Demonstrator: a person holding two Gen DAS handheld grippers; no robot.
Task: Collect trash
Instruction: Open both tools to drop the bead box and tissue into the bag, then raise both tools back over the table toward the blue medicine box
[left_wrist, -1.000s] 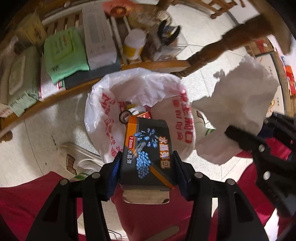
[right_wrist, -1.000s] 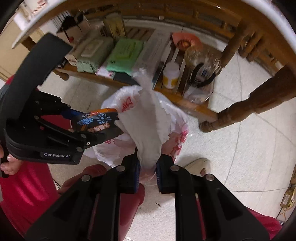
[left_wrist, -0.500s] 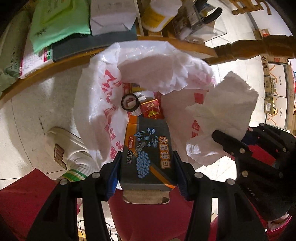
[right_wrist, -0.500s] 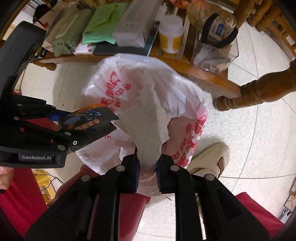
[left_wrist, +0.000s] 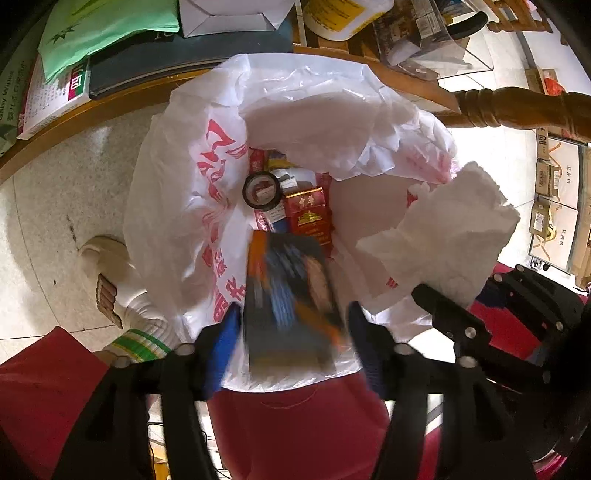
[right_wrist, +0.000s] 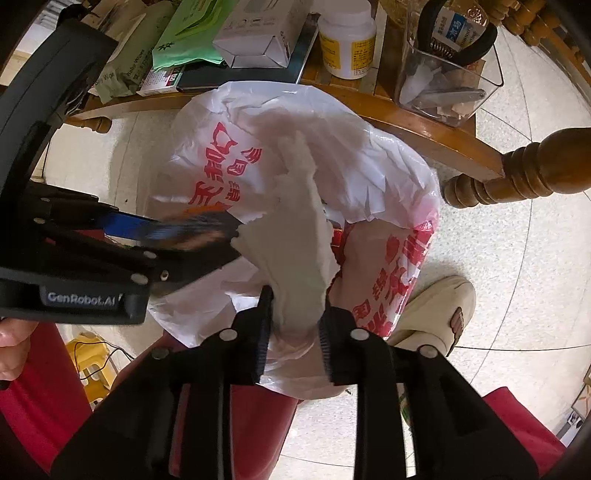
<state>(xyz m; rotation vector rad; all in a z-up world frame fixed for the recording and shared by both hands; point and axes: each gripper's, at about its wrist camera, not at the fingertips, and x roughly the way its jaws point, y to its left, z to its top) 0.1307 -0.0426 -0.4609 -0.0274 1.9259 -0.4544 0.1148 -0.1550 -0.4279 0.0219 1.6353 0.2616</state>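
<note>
A white plastic bag (left_wrist: 177, 221) with red print stands open on the floor between my knees; it also shows in the right wrist view (right_wrist: 388, 173). Inside lie a tape roll (left_wrist: 262, 191) and a red packet (left_wrist: 309, 218). My left gripper (left_wrist: 291, 325) has its jaws spread, and the dark box with orange edges (left_wrist: 291, 295) is blurred between them, no longer touching the pads, over the bag's mouth. My right gripper (right_wrist: 295, 317) is shut on a crumpled white tissue (right_wrist: 295, 240), held above the bag's right rim; the tissue also shows in the left wrist view (left_wrist: 450, 236).
A low wooden shelf (right_wrist: 406, 114) behind the bag carries a green packet (left_wrist: 107, 33), a white carton (right_wrist: 258, 33), a white bottle (right_wrist: 347, 40) and a clear box (right_wrist: 443, 85). A turned table leg (right_wrist: 517, 177) stands right. My shoes (left_wrist: 107, 273) flank the bag.
Both grippers came down closer over the bag's mouth. The left jaws have opened and the box, firmly held before, is now blurred and loose between them. The tissue stays gripped.
</note>
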